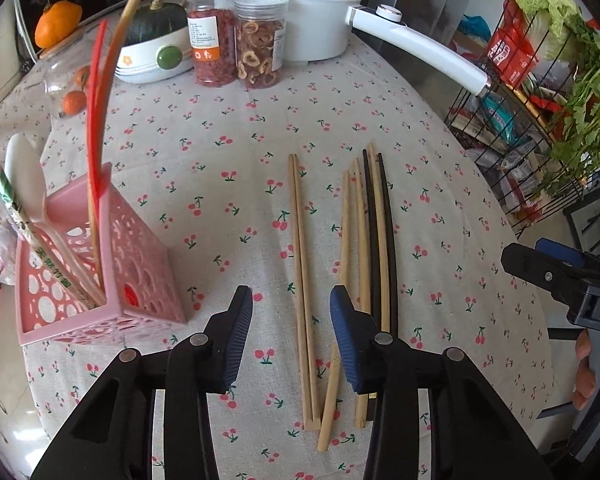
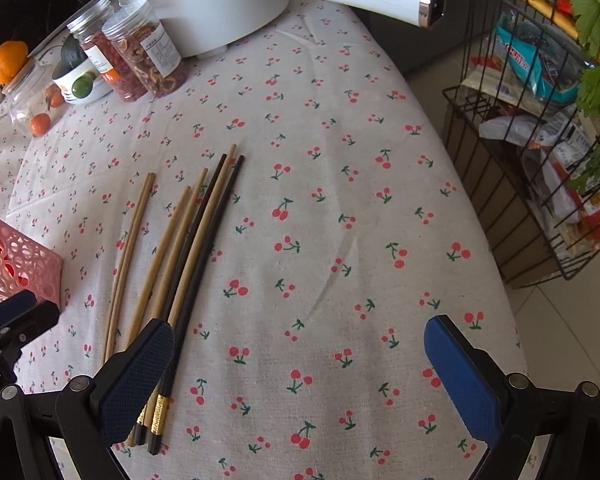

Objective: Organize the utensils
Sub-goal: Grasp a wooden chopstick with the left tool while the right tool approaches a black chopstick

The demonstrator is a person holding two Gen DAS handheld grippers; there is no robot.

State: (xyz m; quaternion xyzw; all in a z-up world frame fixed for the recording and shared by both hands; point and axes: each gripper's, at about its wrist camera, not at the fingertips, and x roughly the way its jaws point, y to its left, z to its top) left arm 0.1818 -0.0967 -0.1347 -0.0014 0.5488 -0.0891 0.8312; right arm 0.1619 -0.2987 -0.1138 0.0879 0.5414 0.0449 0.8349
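Observation:
Several chopsticks lie side by side on the cherry-print tablecloth: a joined wooden pair (image 1: 302, 280), loose wooden ones (image 1: 362, 260) and a black pair (image 1: 390, 248); they also show in the right wrist view (image 2: 188, 248). A pink perforated holder (image 1: 112, 272) stands at the left with red chopsticks (image 1: 96, 128), a wooden one and a white spoon (image 1: 24, 176) in it. My left gripper (image 1: 291, 328) is open, its jaws either side of the joined wooden pair, above the cloth. My right gripper (image 2: 300, 364) is open wide and empty, to the right of the chopsticks.
At the table's far edge stand a white pot with a long handle (image 1: 416, 46), two jars of dried food (image 1: 236, 36), a bowl with a pumpkin (image 1: 156, 52) and a clear jar of small oranges (image 1: 70, 80). A black wire rack with greens (image 2: 540, 140) stands right of the table.

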